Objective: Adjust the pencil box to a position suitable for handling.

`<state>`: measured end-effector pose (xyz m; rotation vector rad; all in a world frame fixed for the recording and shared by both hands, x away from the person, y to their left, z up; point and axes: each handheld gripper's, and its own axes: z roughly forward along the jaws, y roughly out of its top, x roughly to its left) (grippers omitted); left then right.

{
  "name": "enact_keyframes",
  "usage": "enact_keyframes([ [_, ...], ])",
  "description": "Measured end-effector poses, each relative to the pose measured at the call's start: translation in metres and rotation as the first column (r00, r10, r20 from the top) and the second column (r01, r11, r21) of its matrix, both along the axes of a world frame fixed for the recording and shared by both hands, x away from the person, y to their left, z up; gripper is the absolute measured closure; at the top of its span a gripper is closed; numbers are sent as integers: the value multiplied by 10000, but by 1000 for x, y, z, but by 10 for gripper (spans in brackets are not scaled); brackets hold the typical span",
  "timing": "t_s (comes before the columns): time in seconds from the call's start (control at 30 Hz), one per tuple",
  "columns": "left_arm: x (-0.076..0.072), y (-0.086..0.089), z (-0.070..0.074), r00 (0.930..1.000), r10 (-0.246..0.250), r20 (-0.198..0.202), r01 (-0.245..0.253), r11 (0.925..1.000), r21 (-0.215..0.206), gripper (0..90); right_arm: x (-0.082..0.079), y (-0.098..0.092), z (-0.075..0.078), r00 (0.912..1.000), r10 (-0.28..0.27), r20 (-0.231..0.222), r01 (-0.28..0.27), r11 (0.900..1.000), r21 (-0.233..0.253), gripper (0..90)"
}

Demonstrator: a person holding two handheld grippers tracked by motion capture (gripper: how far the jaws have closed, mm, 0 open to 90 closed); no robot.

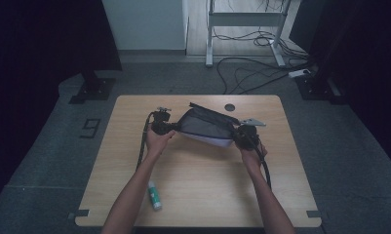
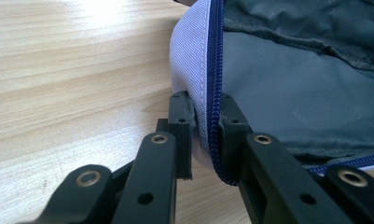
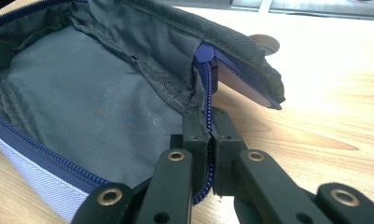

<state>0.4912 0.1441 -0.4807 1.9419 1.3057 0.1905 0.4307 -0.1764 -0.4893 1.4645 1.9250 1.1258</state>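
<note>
I hold an open pouch by both ends, toward the table's far edge.

The wooden table (image 1: pixel 198 195) carries everything; the pouch (image 1: pixel 206 126) sits near the middle of its far edge, just short of the round hole (image 1: pixel 230 107) there, its mouth unzipped so that I see the grey lining, with pale fabric outside and a blue zipper (image 2: pixel 214 70) along the rim. My left gripper (image 2: pixel 207 135) is clenched on the pouch's left end, jaws pinching the rim with the zipper between them. My right gripper (image 3: pixel 209 140) is clamped on the right end, jaws closed over the zipper just below its blue slider (image 3: pixel 204 53). A small green and white tube (image 1: pixel 155 195) lies near the table's near edge, left of centre, well apart from the pouch.
</note>
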Motion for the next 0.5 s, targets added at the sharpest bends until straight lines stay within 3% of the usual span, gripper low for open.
enact_keyframes([
  [0.5, -11, 4, 3, 9999, -88, 61, 90, 9994, -340, 795, -6, 1, 10, 9995, 133, 277, -132, 9999, -44, 856],
])
